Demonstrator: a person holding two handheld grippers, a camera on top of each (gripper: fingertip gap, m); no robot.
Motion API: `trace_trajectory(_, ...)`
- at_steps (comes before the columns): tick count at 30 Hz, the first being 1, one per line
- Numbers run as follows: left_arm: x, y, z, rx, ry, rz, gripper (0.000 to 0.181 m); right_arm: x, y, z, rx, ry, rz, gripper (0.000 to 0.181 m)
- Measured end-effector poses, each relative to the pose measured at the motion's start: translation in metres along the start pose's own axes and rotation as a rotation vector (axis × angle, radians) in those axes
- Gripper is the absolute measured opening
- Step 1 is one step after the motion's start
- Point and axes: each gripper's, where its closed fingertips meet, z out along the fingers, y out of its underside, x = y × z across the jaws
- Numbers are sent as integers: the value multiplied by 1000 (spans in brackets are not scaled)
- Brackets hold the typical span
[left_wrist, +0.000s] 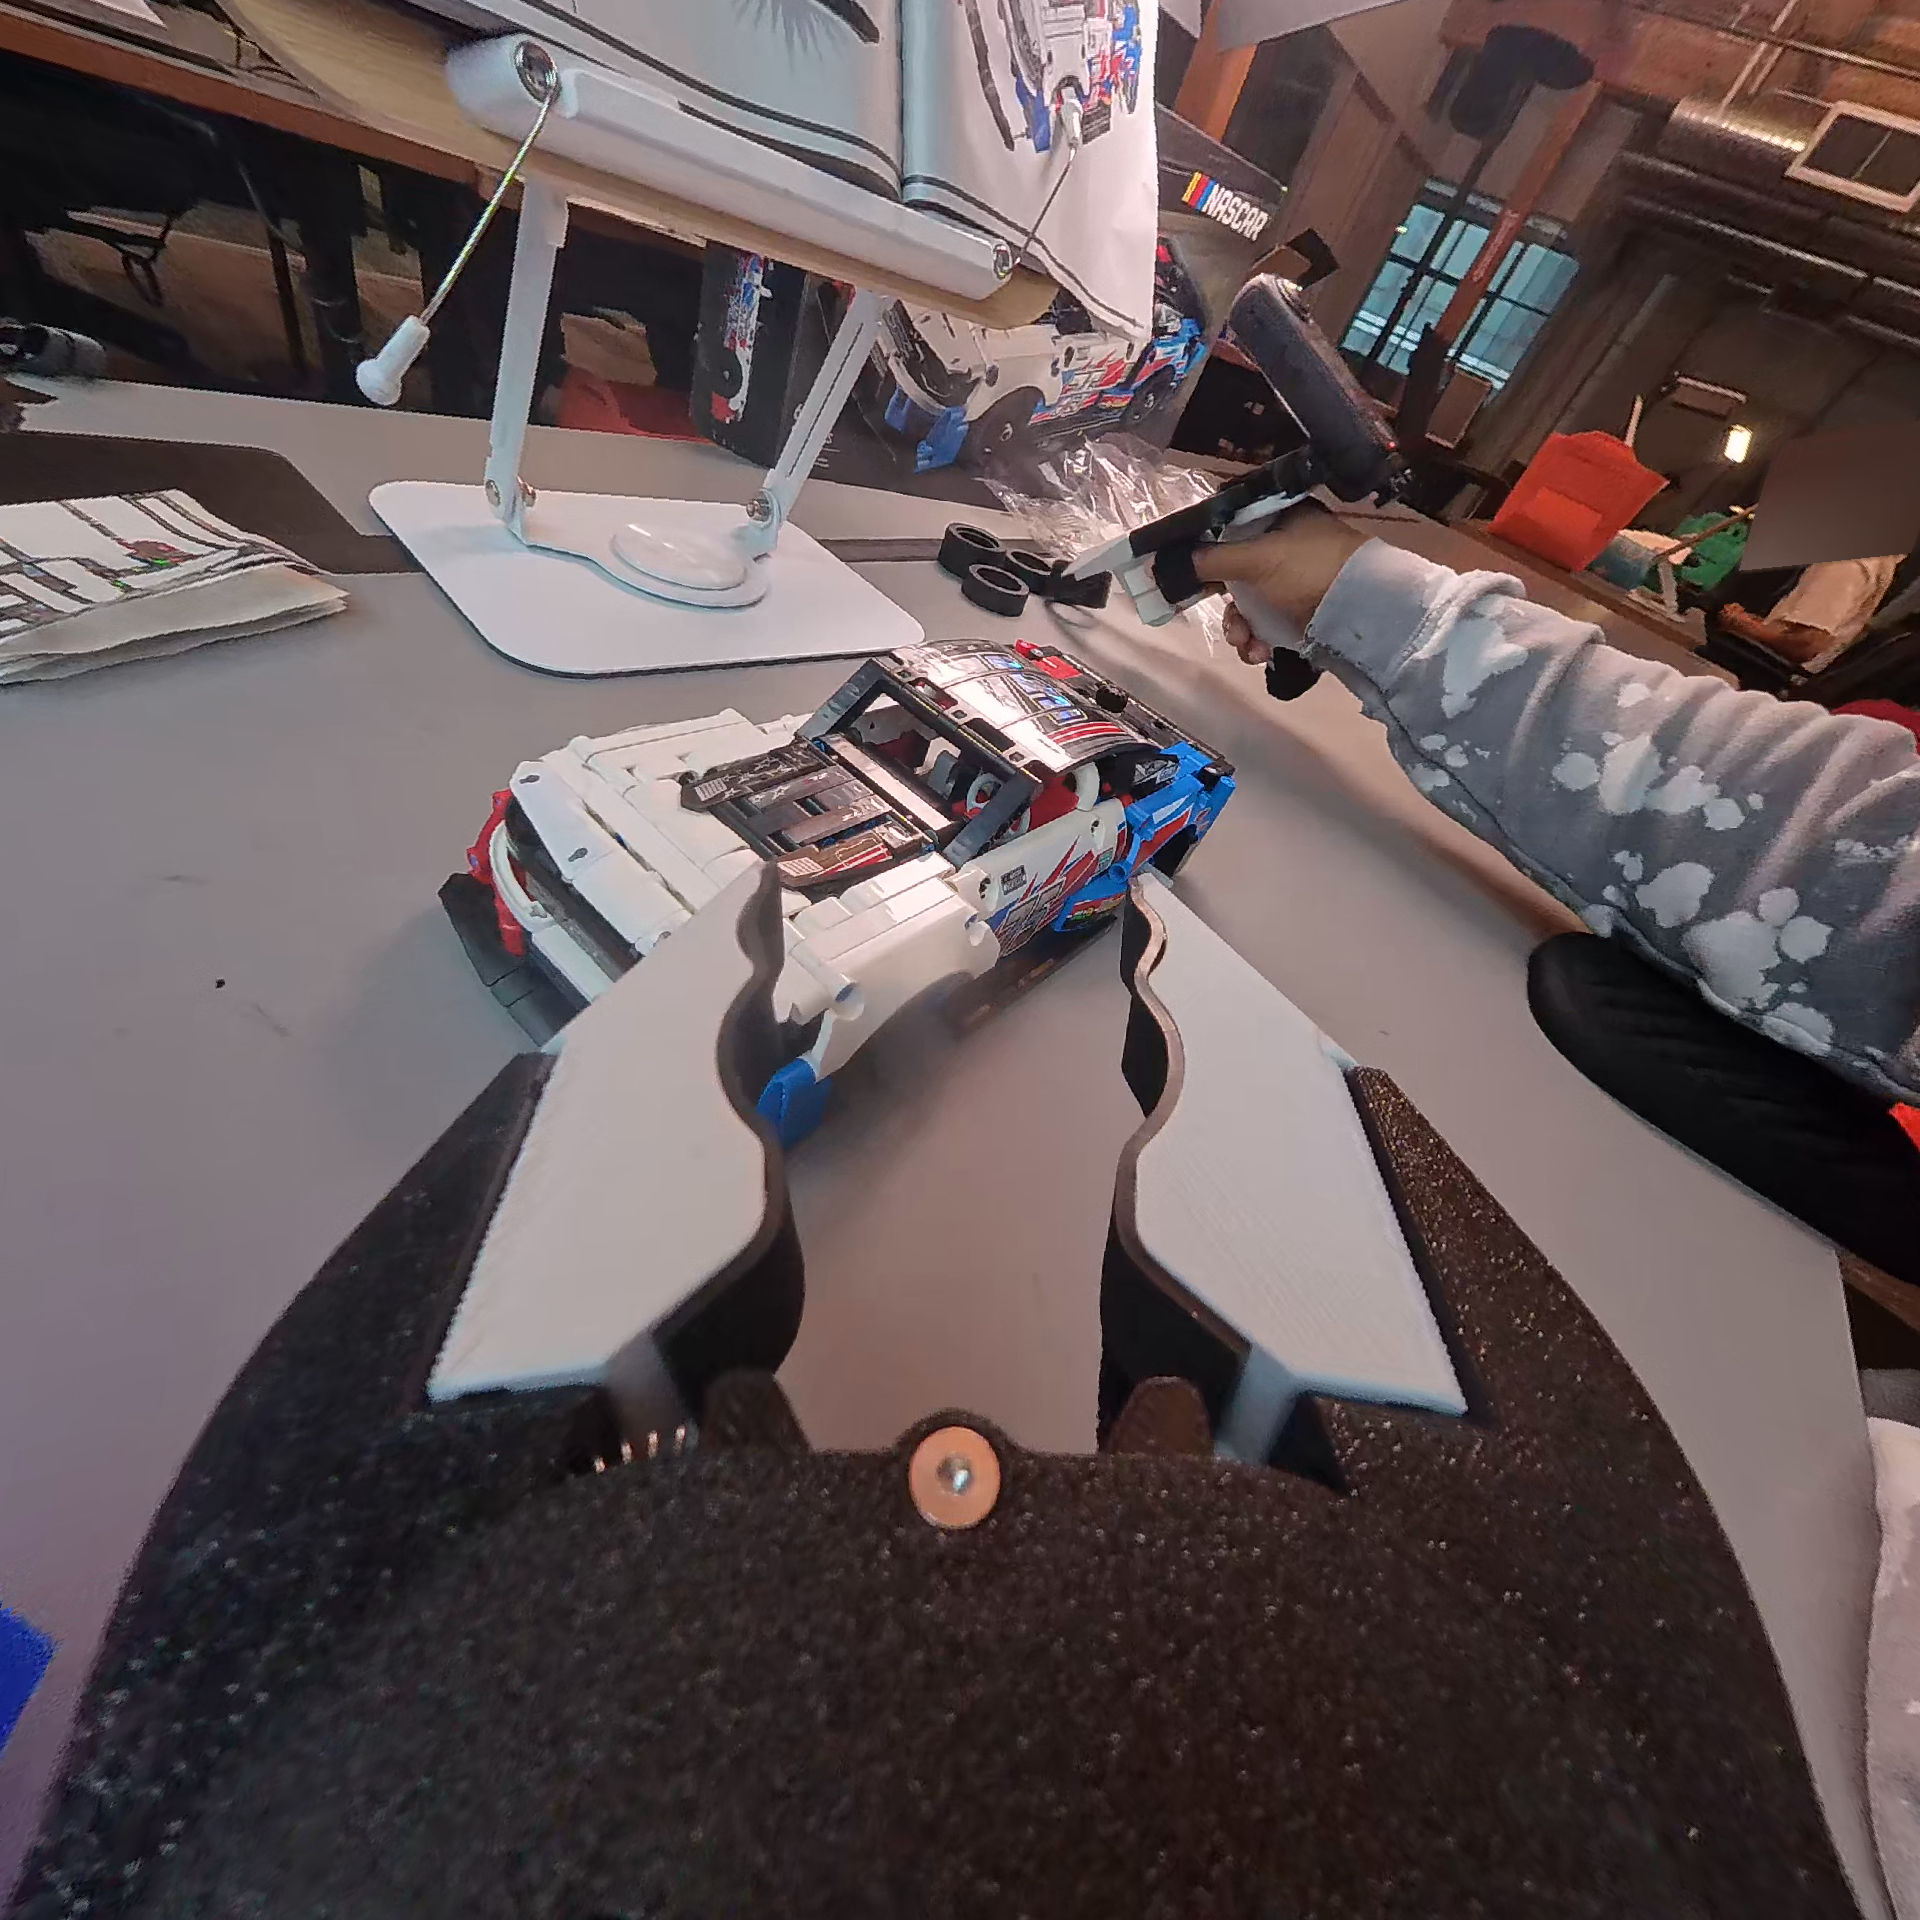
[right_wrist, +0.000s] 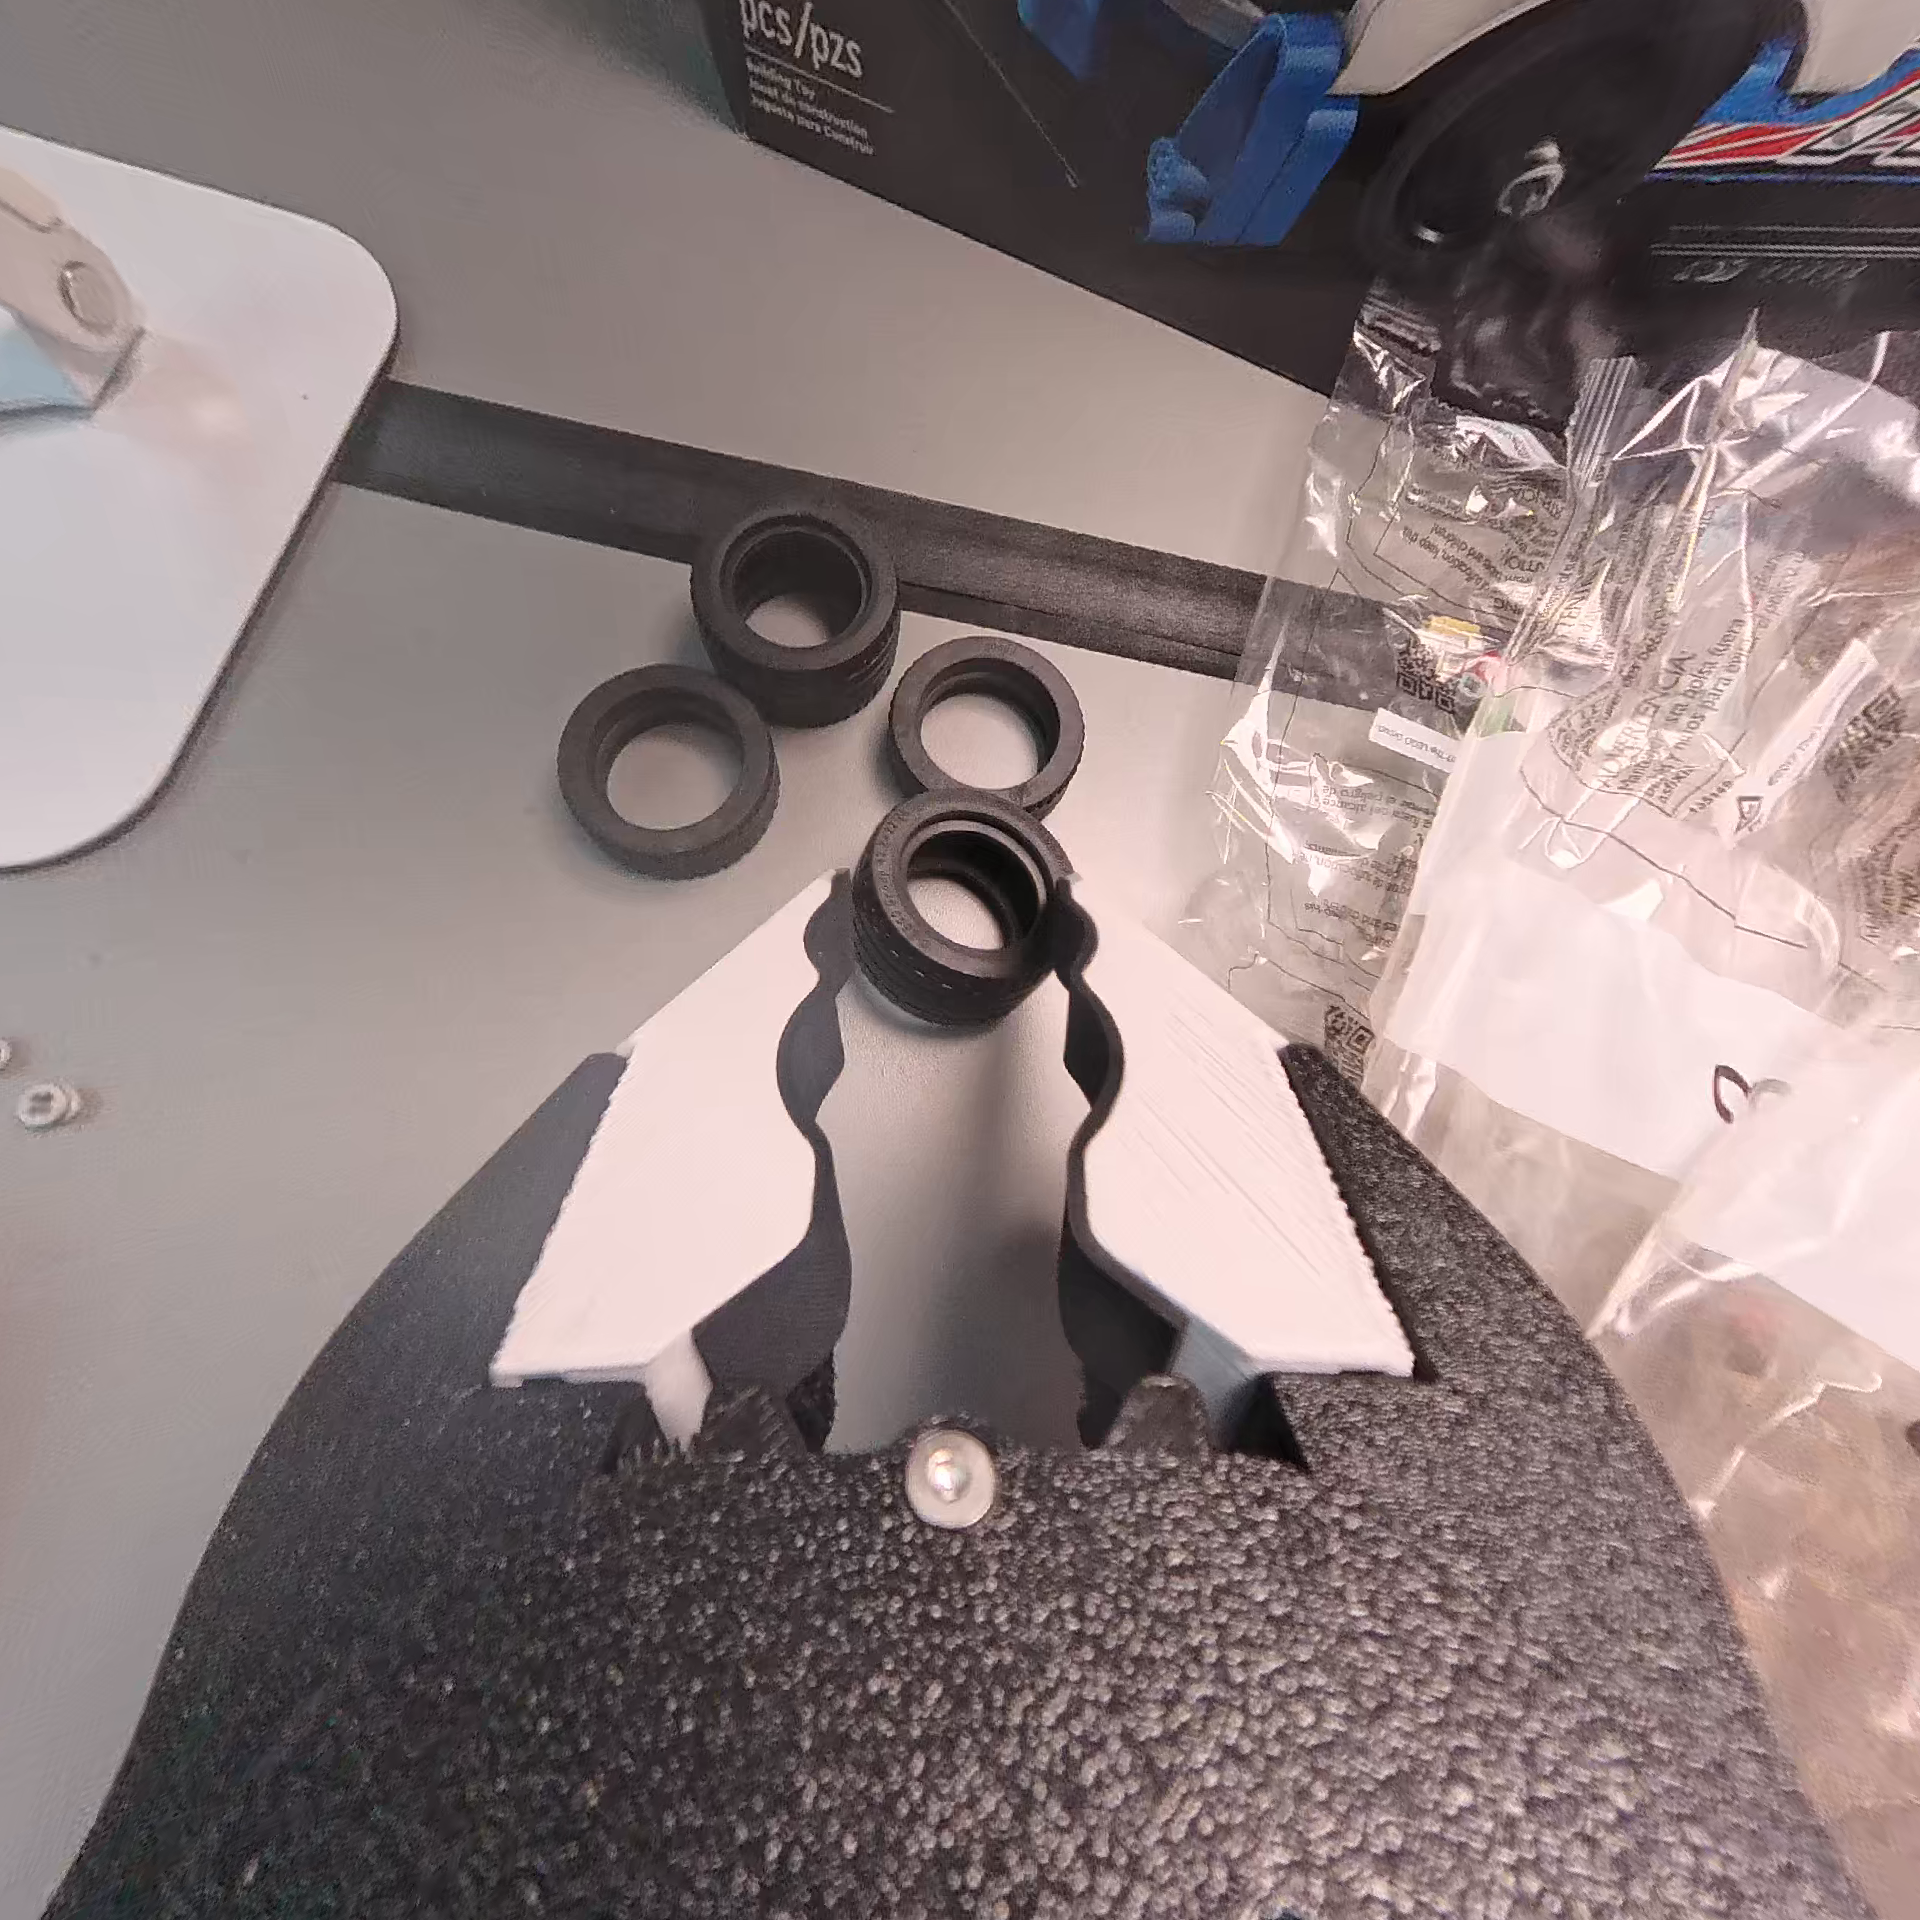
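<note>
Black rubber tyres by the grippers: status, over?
Right gripper shut on one black rubber tyre. Three more tyres lie beyond, crinkled clear plastic bags beside. Left gripper open, holding nothing, fingertips at white brick-built race car.

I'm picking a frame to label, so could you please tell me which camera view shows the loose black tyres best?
The right wrist view: the right gripper holds one black tyre between its fingertips, with three more tyres lying close and sharp behind it. The left wrist view shows them only as a small, distant cluster near that gripper.
</note>
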Motion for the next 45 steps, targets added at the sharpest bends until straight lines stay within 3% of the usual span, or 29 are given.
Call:
trace_trajectory(5, -1, -2, -4, 6, -21, 25, 65, 0, -5, -2, -27, 8, -12, 51)
trace_trajectory(8, -3, -2, -4, 10, -29, 35, 66, 9, 6, -2, -58, 66, -30, 49)
trace_trajectory(11, -2, 0, -1, -2, -20, 33, 67, 5, 20, 8, -89, 22, 5, 47)
trace_trajectory(17, -1, 2, 0, -9, -26, 50, 67, -11, -15, 15, 32, -28, -15, 45)
trace_trajectory(26, -4, 2, 0, -9, -35, 38, 67, -23, -45, 39, 37, -26, -18, 48)
trace_trajectory(33, -1, 5, 1, -27, -25, 46, 65, -20, -30, 26, 87, -63, 22, 49)
trace_trajectory(36, -1, 5, 2, -31, -19, 45, 66, -27, -22, 25, 69, -112, -18, 63)
trace_trajectory(39, 0, 4, 2, -26, -23, 52, 66, -30, -17, 26, 50, -124, -53, 65)
trace_trajectory(45, -2, 3, -1, -17, -32, 50, 65, -30, -35, -9, 155, -109, -46, 66)
